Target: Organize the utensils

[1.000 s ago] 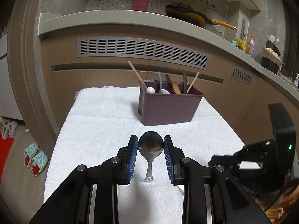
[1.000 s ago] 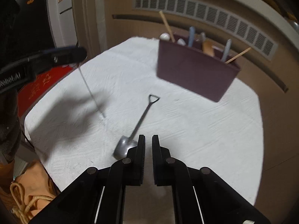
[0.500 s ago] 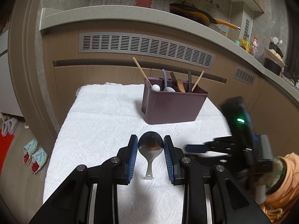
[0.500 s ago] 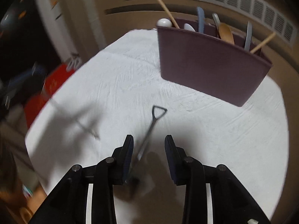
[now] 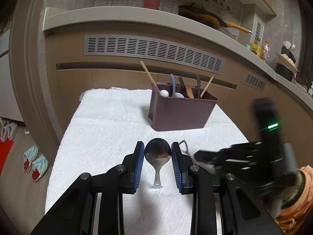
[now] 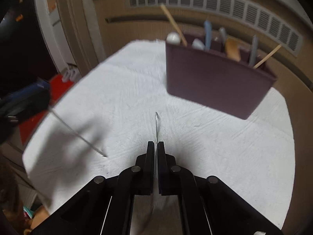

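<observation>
My left gripper (image 5: 157, 152) is shut on a steel spoon (image 5: 157, 152), gripped by the bowl with the handle hanging down over the white cloth. My right gripper (image 6: 156, 146) is shut on a shovel-shaped metal spoon (image 6: 156, 125), whose handle points ahead toward the holder. The right gripper also shows in the left wrist view (image 5: 197, 153), low over the cloth at right, with the shovel spoon's handle loop (image 5: 183, 144) poking out. The maroon utensil holder (image 5: 181, 112) stands at the far middle of the table and holds several utensils; it also shows in the right wrist view (image 6: 217, 82).
The table wears a white textured cloth (image 5: 109, 129). A wooden cabinet with a vent grille (image 5: 152, 51) stands close behind it. Slippers (image 5: 33, 161) lie on the floor at left. A pan (image 5: 203, 17) sits on the counter above.
My right gripper has moved forward over the shovel spoon, shut on it and lifted it off the cloth. My left gripper has held still with its spoon.
</observation>
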`<state>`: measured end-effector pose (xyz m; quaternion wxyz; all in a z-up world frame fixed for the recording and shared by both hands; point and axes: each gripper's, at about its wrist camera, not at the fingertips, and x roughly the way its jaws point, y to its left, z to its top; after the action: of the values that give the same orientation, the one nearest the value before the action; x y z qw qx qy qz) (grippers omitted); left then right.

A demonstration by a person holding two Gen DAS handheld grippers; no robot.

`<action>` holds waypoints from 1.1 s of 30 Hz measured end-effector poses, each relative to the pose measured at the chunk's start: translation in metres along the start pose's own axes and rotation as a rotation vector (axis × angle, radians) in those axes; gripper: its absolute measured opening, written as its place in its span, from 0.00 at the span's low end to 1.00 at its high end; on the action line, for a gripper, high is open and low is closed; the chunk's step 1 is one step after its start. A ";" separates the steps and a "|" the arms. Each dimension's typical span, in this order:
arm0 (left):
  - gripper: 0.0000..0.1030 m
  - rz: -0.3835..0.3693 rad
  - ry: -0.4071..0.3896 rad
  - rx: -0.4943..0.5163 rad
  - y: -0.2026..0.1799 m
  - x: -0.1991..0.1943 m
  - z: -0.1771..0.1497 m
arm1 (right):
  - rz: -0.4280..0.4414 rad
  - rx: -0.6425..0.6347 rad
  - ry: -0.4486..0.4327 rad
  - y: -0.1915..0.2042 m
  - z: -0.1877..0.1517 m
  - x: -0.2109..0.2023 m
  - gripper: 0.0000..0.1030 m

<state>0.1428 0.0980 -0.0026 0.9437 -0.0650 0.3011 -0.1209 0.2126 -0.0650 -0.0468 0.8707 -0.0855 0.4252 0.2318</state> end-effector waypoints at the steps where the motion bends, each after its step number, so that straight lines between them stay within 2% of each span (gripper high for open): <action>1: 0.28 -0.002 -0.003 0.006 -0.003 -0.001 0.001 | 0.009 0.012 -0.036 -0.004 -0.003 -0.016 0.02; 6: 0.28 -0.012 -0.021 0.043 -0.020 -0.006 0.007 | -0.007 0.028 -0.161 -0.020 -0.012 -0.068 0.02; 10: 0.28 0.011 -0.014 0.045 -0.024 -0.005 0.008 | -0.006 -0.037 -0.137 -0.018 -0.013 -0.060 0.05; 11: 0.28 0.017 -0.011 0.041 -0.022 -0.005 0.008 | 0.014 -0.060 -0.115 -0.016 -0.013 -0.050 0.09; 14: 0.28 0.029 -0.004 0.038 -0.017 -0.004 0.007 | 0.020 -0.053 -0.056 -0.012 -0.009 -0.007 0.35; 15: 0.28 0.031 0.000 0.034 -0.014 -0.003 0.006 | 0.016 -0.048 -0.042 -0.012 -0.007 0.006 0.36; 21: 0.28 0.021 0.014 0.006 0.000 0.002 -0.001 | -0.026 -0.037 0.071 -0.005 0.011 0.076 0.36; 23: 0.28 0.017 0.016 -0.003 0.004 0.004 -0.002 | -0.052 -0.076 0.055 0.004 0.012 0.079 0.36; 24: 0.28 0.017 0.014 -0.006 0.005 0.005 -0.002 | -0.063 -0.098 0.056 0.007 0.012 0.079 0.32; 26: 0.28 0.016 0.013 -0.013 0.006 0.004 -0.003 | -0.033 -0.105 0.077 0.010 0.011 0.075 0.20; 29: 0.28 0.018 0.012 -0.007 0.005 0.004 -0.004 | -0.036 -0.093 0.048 0.006 0.008 0.058 0.20; 33: 0.28 0.018 0.012 0.006 -0.002 0.003 -0.003 | 0.004 -0.066 -0.076 -0.001 0.001 -0.001 0.20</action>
<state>0.1428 0.0947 -0.0066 0.9431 -0.0589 0.3070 -0.1135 0.2132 -0.0660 -0.0458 0.8826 -0.1044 0.3839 0.2504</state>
